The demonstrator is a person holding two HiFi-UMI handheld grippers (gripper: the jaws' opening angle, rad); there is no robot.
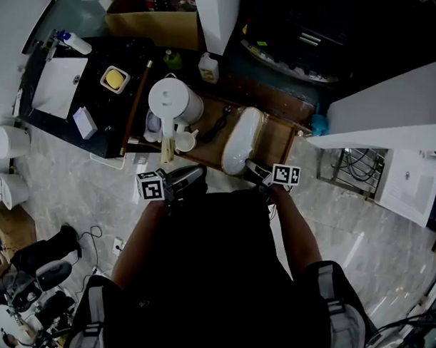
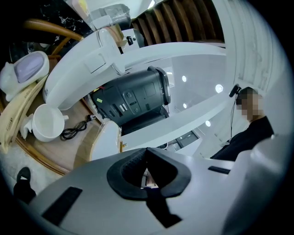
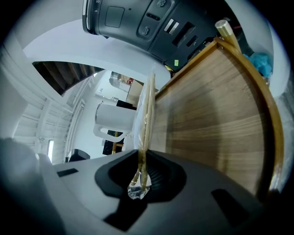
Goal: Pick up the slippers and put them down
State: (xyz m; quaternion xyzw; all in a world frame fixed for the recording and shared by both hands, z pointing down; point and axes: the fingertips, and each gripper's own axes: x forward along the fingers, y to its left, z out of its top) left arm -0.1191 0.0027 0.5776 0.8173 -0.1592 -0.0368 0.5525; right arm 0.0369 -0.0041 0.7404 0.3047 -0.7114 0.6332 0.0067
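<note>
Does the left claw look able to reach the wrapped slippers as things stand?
Probably yes: the left claw is shut and empty, and the wrapped slippers sit just ahead on the wooden tray, with nothing between.

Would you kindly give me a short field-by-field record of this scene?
left gripper: shut, nothing between its jaws
right gripper: shut on the plastic wrap of the slippers
slippers: white, wrapped, edge-on beside the wooden tray
also on tray: white kettle, white cup
stage: slippers gripped
</note>
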